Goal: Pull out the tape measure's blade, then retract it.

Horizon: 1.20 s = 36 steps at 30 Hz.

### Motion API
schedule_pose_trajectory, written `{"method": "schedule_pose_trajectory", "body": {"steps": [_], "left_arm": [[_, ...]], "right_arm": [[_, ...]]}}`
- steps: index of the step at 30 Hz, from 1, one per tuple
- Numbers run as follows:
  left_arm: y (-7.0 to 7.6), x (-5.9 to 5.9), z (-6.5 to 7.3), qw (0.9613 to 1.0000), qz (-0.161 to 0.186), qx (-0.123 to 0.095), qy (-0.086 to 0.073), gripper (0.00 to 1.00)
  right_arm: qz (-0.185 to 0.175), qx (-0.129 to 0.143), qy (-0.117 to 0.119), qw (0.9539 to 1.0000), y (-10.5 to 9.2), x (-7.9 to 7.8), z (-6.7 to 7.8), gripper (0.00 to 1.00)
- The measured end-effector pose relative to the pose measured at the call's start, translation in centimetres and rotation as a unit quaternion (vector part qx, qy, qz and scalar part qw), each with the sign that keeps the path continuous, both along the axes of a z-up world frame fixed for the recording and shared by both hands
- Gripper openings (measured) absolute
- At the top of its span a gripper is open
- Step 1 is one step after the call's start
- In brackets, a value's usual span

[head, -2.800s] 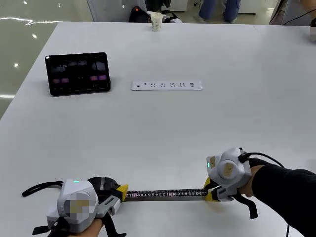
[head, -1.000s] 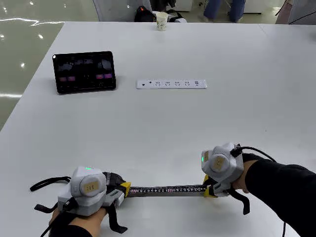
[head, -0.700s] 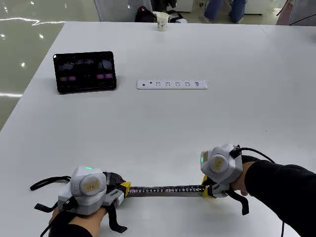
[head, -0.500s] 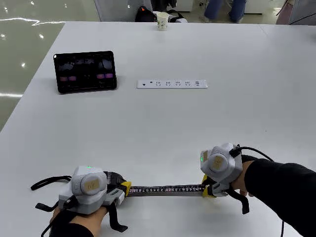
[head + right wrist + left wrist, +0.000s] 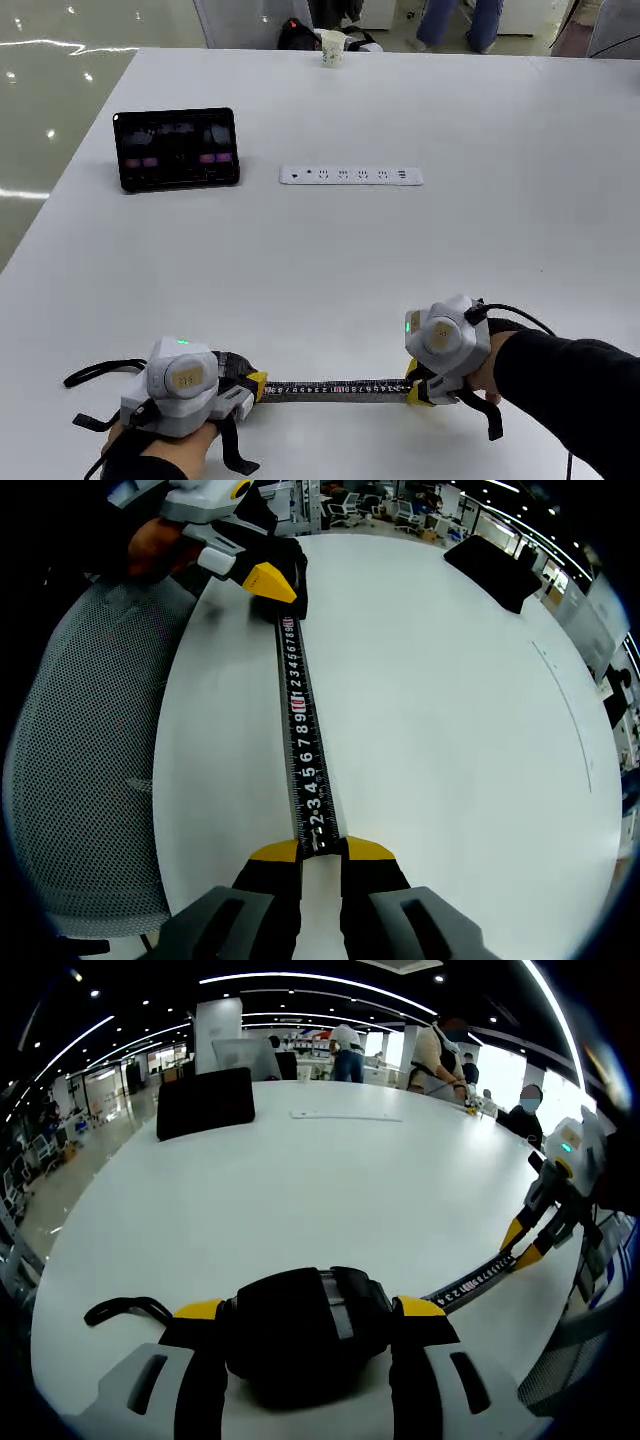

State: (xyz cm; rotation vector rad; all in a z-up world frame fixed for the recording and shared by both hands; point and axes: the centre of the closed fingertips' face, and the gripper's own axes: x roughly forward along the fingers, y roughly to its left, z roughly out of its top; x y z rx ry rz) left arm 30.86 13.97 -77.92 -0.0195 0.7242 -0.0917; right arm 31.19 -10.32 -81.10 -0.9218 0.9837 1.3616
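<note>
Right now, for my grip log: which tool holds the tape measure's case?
The left tool, shut around the black case; the right tool pinches the blade at its end instead.

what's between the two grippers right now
The tape measure's blade, stretched along the white table from the black case clamped in the left gripper to the right gripper pinching its tip. The head view and right gripper view show it.

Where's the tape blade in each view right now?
Head view: tape blade bottom centre, running left-right.
Left gripper view: lower right, slanting up rightward.
Right gripper view: centre, running up from bottom centre.
Shared landmark: black tablet, upper left, upper right.
</note>
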Motion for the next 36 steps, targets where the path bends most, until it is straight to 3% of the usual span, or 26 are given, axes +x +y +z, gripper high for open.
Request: {"method": "schedule_pose_trajectory", "body": {"steps": [4, 6, 13, 36], "left_arm": [[0.0, 0.0, 0.0, 1.0000, 0.000, 0.000, 0.001, 0.61], [0.0, 0.0, 0.0, 1.0000, -0.001, -0.001, 0.001, 0.61], [0.0, 0.0, 0.0, 1.0000, -0.001, -0.001, 0.002, 0.61], [-0.1, -0.1, 0.0, 1.0000, -0.001, -0.003, 0.003, 0.61]], "right_arm": [[-0.005, 0.002, 0.002, 1.0000, 0.1, 0.0, 0.0, 0.11], [-0.041, 0.016, 0.017, 0.9989, 0.4, 0.0, 0.1, 0.11], [-0.014, 0.007, 0.001, 0.9999, 0.7, -0.1, 0.1, 0.11], [-0.013, 0.008, 0.001, 0.9999, 1.4, 0.0, -0.1, 0.11]]}}
